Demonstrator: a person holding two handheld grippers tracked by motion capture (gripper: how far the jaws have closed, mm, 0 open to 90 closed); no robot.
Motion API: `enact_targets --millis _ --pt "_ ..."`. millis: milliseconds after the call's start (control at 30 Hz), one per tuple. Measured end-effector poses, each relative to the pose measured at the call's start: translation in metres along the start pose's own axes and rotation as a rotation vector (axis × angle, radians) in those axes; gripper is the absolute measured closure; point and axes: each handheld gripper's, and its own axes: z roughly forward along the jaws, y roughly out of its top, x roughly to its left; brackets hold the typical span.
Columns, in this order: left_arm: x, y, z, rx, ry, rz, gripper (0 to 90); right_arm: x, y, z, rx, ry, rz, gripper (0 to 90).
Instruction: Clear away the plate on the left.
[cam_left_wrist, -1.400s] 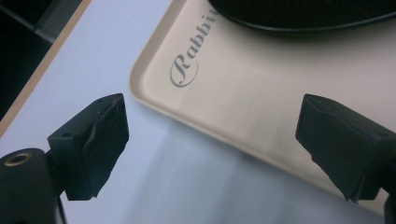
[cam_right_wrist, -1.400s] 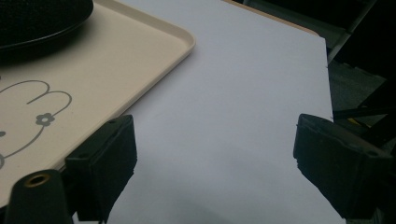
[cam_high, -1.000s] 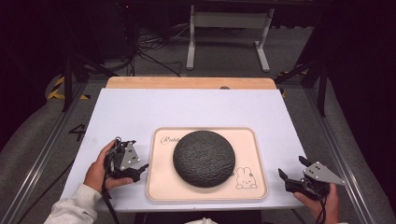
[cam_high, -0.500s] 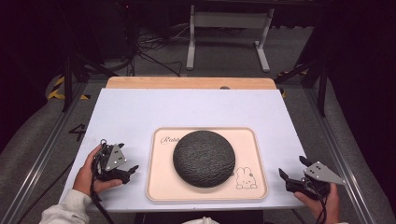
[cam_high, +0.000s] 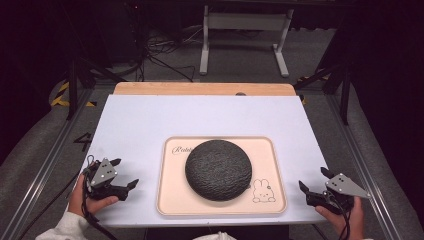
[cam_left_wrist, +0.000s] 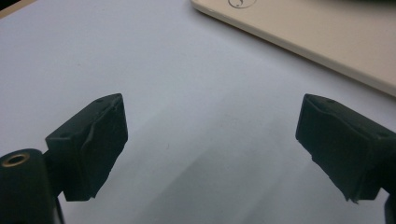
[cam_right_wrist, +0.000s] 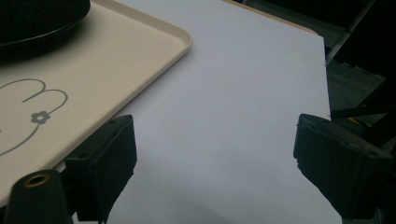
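The left gripper (cam_high: 123, 176) sits on the white table (cam_high: 200, 115). Its jaws are wide apart and hold nothing. Just to its right is the cream tray (cam_high: 170, 200), with the round black thing (cam_high: 218, 169) lying in its middle. Right of the tray rests the right gripper (cam_high: 313, 182), jaws wide apart too, holding nothing.
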Motion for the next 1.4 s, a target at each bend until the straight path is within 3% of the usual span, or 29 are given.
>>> enact_targets --millis 100,200,933,1400 --pt "0.0 -0.004 -0.002 -0.017 -0.014 -0.036 10.2 0.0 0.0 0.0 -0.002 0.002 -0.004 13.7" --pt "-0.003 -0.003 -0.003 -0.033 -0.024 -0.043 10.1 0.001 0.001 0.0 -0.003 0.003 -0.012 13.7" --pt "-0.009 0.0 -0.002 -0.026 -0.054 0.007 10.3 0.005 0.002 -0.002 0.002 0.006 -0.027 13.7" --pt "-0.009 0.0 0.0 -0.014 -0.058 0.007 10.6 0.004 0.001 -0.002 0.004 0.003 -0.019 13.6"
